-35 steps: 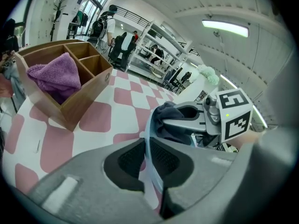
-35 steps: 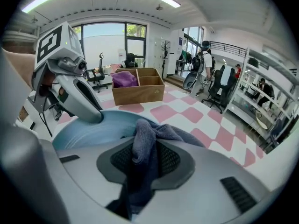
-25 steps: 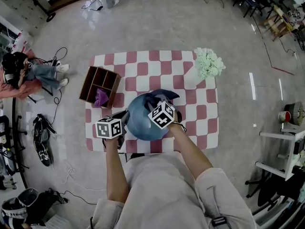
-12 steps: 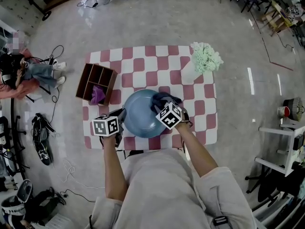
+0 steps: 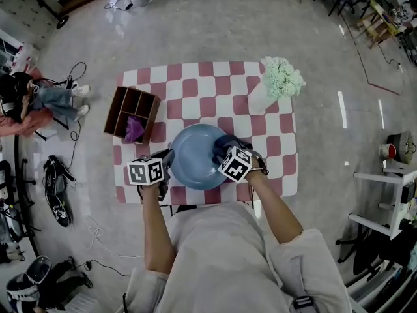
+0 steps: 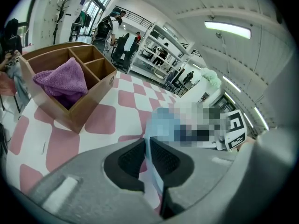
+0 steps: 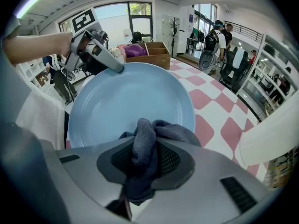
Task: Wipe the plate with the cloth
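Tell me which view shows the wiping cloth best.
The right gripper view: the dark cloth sits close up, clamped in the right gripper at the blue plate. The head view shows only a small dark patch; the left gripper view blurs it out.

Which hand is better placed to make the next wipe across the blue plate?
Right. The right gripper is shut on the cloth, which sits at the plate's edge, facing its bare surface. The left gripper is shut on the plate's rim, seemingly steadying it, and holds no cloth.
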The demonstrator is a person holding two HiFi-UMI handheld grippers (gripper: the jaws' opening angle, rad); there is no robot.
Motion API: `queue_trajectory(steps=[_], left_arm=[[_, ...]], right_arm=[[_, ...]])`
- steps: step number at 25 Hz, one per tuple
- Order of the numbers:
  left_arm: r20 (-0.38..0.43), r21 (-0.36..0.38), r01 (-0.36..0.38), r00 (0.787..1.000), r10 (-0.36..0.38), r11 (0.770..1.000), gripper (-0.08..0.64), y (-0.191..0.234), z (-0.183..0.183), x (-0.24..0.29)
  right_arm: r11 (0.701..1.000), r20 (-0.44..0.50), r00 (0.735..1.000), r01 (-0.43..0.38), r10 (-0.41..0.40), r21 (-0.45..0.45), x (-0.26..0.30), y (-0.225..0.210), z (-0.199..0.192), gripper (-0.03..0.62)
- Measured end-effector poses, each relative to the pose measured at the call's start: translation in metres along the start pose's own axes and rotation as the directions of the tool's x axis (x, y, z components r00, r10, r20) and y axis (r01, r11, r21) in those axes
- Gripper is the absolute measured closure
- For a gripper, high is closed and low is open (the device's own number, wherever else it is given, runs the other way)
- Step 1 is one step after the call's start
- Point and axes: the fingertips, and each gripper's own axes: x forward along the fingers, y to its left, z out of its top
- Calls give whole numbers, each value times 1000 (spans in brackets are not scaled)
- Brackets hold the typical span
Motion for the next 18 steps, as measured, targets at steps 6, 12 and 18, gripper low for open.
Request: queue_trajectory(steps=[6, 12, 18], left_arm=[[0, -13, 13, 1000, -13, 1000, 520, 3, -4, 3], [-5, -22, 25, 1000, -25, 999, 523, 7, -8, 6], [-18, -50, 49, 999, -50, 998, 523, 18, -18, 9]], right_arm=[[997, -49, 997, -68, 66, -38, -1, 28, -8, 499], [992, -88, 990, -113, 107, -57, 2, 56, -8, 500], [986, -100, 987, -136, 127, -92, 15, 83, 13, 499]])
